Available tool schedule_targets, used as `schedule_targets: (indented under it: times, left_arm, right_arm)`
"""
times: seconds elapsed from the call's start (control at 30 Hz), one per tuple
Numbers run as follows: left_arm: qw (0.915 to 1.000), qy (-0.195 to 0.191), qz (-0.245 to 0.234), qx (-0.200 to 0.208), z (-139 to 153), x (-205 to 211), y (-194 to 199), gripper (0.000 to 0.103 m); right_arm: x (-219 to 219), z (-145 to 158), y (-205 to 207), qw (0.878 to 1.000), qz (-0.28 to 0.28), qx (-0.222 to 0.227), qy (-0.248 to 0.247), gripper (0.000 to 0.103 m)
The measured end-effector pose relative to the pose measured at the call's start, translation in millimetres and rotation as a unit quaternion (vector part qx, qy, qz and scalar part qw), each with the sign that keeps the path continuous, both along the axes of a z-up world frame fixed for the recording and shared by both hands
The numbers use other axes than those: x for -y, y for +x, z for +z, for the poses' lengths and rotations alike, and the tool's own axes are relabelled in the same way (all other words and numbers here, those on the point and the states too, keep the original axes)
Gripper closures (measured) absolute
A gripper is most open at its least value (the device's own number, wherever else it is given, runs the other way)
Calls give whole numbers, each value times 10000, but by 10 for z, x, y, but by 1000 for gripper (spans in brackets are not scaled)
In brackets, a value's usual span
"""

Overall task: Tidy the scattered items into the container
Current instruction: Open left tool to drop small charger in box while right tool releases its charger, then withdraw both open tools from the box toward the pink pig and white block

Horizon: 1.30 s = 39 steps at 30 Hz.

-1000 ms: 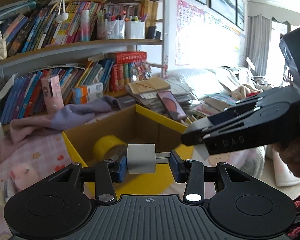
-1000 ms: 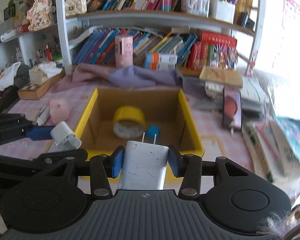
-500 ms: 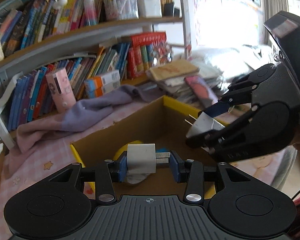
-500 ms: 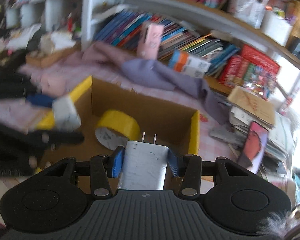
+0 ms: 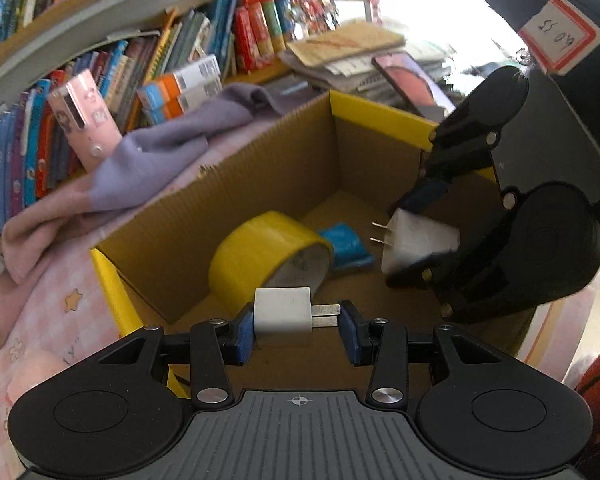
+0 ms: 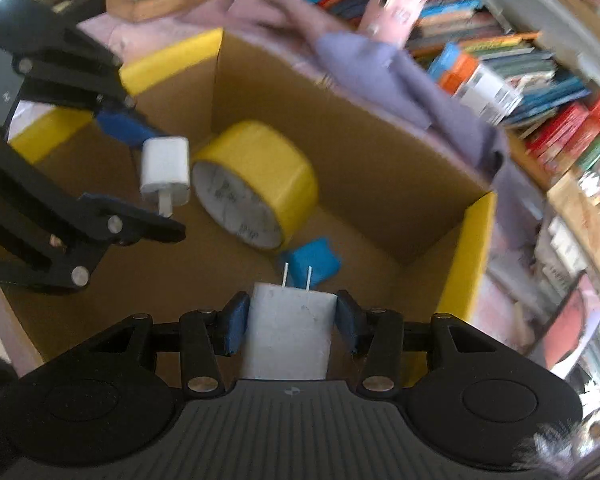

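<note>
Above the open cardboard box (image 5: 284, 168), both grippers hovered with cargo. The left gripper (image 5: 298, 316) had its jaws clamped narrowly on a small white charger (image 5: 282, 310), whose prongs and long axis pointed toward 3 o'clock in the left wrist view. The right gripper (image 6: 290, 316) gripped a larger white adapter (image 6: 288, 332), prongs and long axis pointing to 12 o'clock in its own view, down into the box. A yellow tape roll (image 6: 256, 182) and a blue item (image 6: 314, 262) lay on the box floor. Judged step: placement. Next move: part each set of jaws so both chargers drop inside, clear of the walls.
</note>
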<state>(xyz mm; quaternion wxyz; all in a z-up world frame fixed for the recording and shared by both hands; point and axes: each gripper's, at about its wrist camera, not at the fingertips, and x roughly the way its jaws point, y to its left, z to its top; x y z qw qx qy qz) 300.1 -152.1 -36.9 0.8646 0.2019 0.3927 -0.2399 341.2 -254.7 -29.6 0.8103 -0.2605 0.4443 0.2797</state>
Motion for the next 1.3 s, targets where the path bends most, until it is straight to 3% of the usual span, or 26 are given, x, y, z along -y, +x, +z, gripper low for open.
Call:
schedule_targets:
  times: [0.43,0.57,0.63,0.7,0.77,0.83,1.1,1.3]
  left_arm:
    - [9987,274,-312,-295,-113,66,27,61]
    - [9988,313,-291,-243,-103,80,27,51]
    - [9991,303,-269,-157,-87,79,1,49]
    - [9992,358,-153,0,-54,79,-35,35]
    - [9993,330,-57,175,-2,49,-94,30]
    - [9996,188,6,231,65,7,-151,29]
    - [9981,-167,52,583,329,-102,-476,19]
    - [9954,-455,121,829,516,-314,-732,16]
  right_arm:
    - [35,-34,-50,9993,-225,-304,-10,62]
    - [50,-10,-91,9994,-218,-238,113,55]
    - [42,4,-37,9994,-224,-168,194,48]
    - [41,47,-66,9994,-260,-51,231,47]
    - [52,124,-105,9989,-310,93,327,43]
    - [78,228,-144,9979,-382,206,480,38]
    - [102,577,-460,9904,-848,767,770,34]
    - [88,729,-816,9784,-1415,1164,958,33]
